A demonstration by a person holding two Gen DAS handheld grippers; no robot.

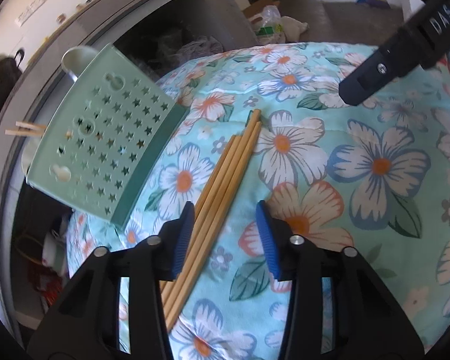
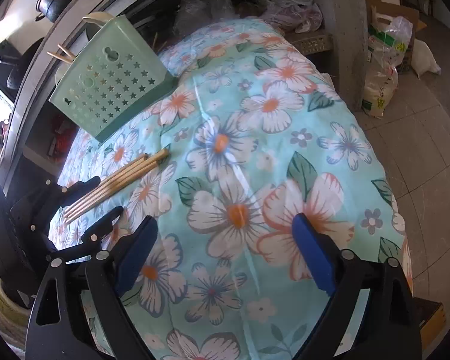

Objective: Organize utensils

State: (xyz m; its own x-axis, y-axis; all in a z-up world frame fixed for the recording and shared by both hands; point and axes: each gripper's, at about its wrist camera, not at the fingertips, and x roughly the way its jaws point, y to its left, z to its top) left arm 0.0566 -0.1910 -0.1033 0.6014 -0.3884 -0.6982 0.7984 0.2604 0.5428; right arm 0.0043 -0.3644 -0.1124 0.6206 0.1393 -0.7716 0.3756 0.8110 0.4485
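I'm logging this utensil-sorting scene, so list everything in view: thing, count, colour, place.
chopsticks: four, light wood, lying bundled on the cloth between the left gripper's fingers.
utensil holder: one, pale green with star holes, tipped over at the cloth's far-left edge.
sticks in holder: two wooden tips poking from its open end.
floral cloth: one, teal with white and orange flowers, covering the surface.
plastic bags: clear, on the floor, far right.
left gripper: black, blue pads, open astride the chopsticks.
right gripper: black, blue pads, open over bare cloth.

Both grippers, left gripper (image 1: 226, 234) and right gripper (image 2: 225, 255), are showing black frames, ribbed blue pads, silver pivot screws; white "DAS" lettering is showing
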